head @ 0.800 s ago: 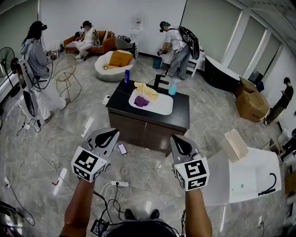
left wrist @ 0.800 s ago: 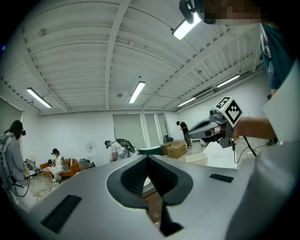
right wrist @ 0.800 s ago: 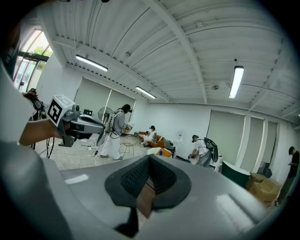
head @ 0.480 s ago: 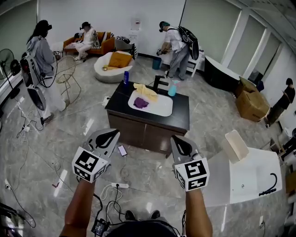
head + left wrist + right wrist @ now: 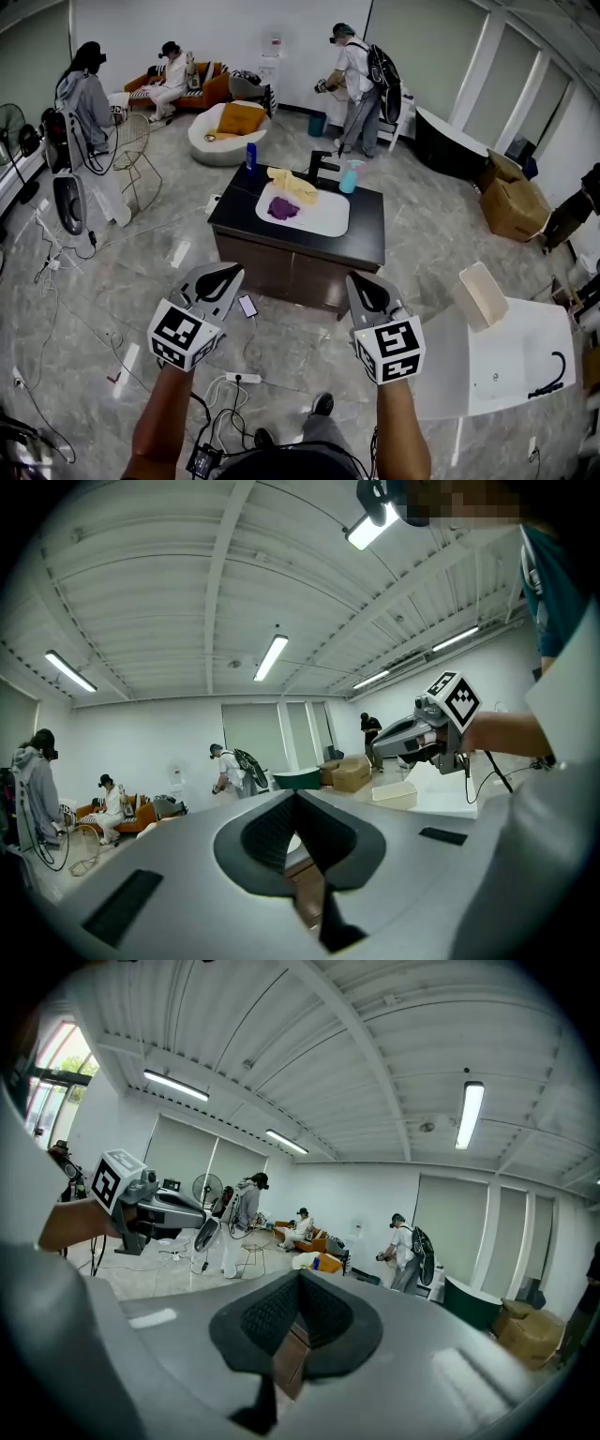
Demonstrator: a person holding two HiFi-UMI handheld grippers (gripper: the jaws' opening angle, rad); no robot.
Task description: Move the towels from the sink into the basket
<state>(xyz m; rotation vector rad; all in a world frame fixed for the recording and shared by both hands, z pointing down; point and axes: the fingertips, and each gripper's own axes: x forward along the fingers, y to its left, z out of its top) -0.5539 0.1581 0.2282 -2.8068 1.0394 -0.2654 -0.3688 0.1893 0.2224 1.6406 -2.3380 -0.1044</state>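
Note:
A purple towel (image 5: 281, 207) lies in the white sink (image 5: 328, 221) of a black counter (image 5: 370, 232) several steps ahead. A yellow towel (image 5: 294, 184) is draped over the sink's far left rim. A pale rectangular basket (image 5: 484, 294) stands on a white surface to the right. My left gripper (image 5: 225, 273) (image 5: 298, 801) and right gripper (image 5: 364, 287) (image 5: 300, 1284) are held side by side, well short of the counter. Both are shut with nothing between the jaws. Each gripper view also catches the other gripper: the right gripper (image 5: 427, 733) and the left gripper (image 5: 150, 1206).
Cables and a power strip (image 5: 242, 373) trail over the floor at my feet, with a phone (image 5: 247, 304) near the counter's base. A blue bottle (image 5: 250, 156), a black faucet (image 5: 322, 167) and a teal cup (image 5: 349, 178) stand on the counter. Several people stand at the back and left.
Both grippers keep the same place in the head view. A foot has stepped forward at the bottom edge, and the people at the back have shifted a little.

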